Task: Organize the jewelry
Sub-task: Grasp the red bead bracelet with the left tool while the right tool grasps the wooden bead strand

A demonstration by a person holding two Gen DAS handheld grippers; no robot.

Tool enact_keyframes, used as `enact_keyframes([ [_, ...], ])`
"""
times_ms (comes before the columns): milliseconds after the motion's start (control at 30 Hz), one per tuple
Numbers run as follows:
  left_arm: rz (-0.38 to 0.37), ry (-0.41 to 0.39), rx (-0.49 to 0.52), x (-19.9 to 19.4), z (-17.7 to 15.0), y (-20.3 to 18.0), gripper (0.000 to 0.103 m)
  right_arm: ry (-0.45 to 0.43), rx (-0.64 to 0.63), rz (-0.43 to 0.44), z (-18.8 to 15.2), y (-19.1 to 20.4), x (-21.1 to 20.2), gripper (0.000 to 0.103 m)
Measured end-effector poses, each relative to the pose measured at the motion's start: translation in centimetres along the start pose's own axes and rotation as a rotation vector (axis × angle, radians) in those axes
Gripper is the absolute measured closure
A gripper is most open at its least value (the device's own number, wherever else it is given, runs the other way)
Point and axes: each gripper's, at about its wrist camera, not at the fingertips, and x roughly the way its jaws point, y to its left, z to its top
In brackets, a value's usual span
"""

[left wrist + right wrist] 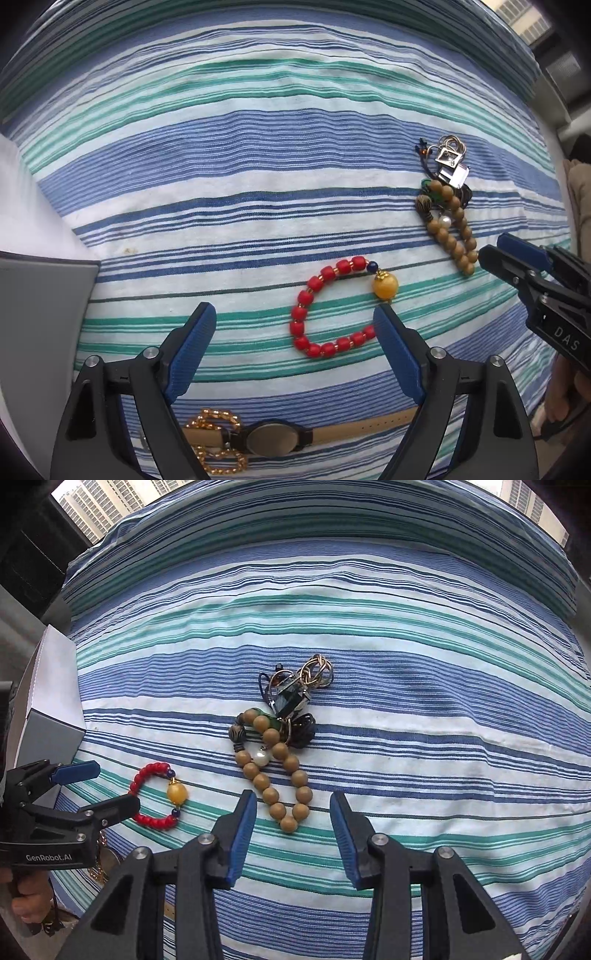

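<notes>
A red bead bracelet (325, 314) with a yellow bead lies on the striped cloth (258, 155); it also shows in the right wrist view (155, 801). My left gripper (293, 319) is open just above it, its right finger over the bracelet's right end. A tan wooden bead bracelet (284, 775) lies in a tangled jewelry pile (295, 698), which also shows in the left wrist view (447, 184). My right gripper (293, 805) is open, its fingers on either side of the wooden bracelet's near end.
A watch with a tan strap (273, 437) and a gold chain (218, 443) lie under my left gripper. A grey-white box (48, 716) stands at the cloth's left edge, also in the left wrist view (40, 302). Windows show beyond the far edge.
</notes>
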Motion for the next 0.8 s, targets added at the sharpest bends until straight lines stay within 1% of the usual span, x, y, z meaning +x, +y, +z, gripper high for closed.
enact_keyframes([
  [67, -0.006, -0.006, 0.017, -0.1, 0.0, -0.8, 0.019, -0.007, 0.007, -0.003, 0.1, -0.1, -0.1, 0.061],
  [200, -0.049, -0.014, 0.048, -1.3, -0.4, -2.4, 0.021, -0.016, 0.019, -0.022, 0.1, -0.9, -0.2, 0.061],
  [267, -0.064, -0.015, 0.052, -1.5, -0.3, -3.2, 0.023, -0.01, 0.015, -0.028, 0.1, -1.2, -0.1, 0.061],
  [300, -0.069, -0.013, 0.049, -1.5, -0.2, -3.5, 0.025, -0.008, 0.012, -0.027, 0.1, -1.2, 0.0, 0.061],
  [367, -0.085, -0.003, 0.029, -1.2, 0.2, -4.0, 0.031, -0.006, 0.001, -0.027, 0.2, -1.1, 0.1, 0.061],
  [400, -0.101, 0.007, 0.016, -1.0, 0.4, -4.1, 0.033, -0.005, -0.007, -0.028, 0.2, -1.0, 0.1, 0.061],
  [467, -0.135, 0.023, -0.017, -0.4, 1.0, -4.1, 0.041, -0.007, -0.023, -0.034, 0.4, -0.9, 0.2, 0.061],
  [567, -0.157, 0.026, -0.047, 0.0, 1.4, -4.3, 0.043, -0.018, -0.018, -0.054, 0.6, -1.2, 0.1, 0.061],
  [600, -0.152, 0.023, -0.048, 0.1, 1.4, -4.4, 0.046, -0.022, -0.013, -0.053, 0.6, -1.5, 0.1, 0.061],
  [667, -0.137, 0.022, -0.048, 0.7, 1.5, -4.8, 0.062, -0.023, -0.01, -0.055, 0.7, -1.8, 0.2, 0.061],
  [700, -0.116, 0.022, -0.045, 1.3, 1.7, -5.4, 0.08, -0.024, -0.011, -0.056, 0.8, -1.9, 0.4, 0.061],
  [733, -0.102, 0.018, -0.04, 1.7, 1.5, -5.7, 0.087, -0.025, -0.013, -0.056, 0.8, -1.9, 0.6, 0.061],
  [767, -0.105, 0.0, -0.04, 1.8, 1.1, -5.8, 0.088, -0.024, -0.015, -0.058, 1.0, -1.8, 1.0, 0.061],
  [800, -0.105, 0.001, -0.037, 1.8, 1.0, -5.4, 0.088, -0.023, -0.018, -0.06, 1.1, -1.8, 1.3, 0.061],
])
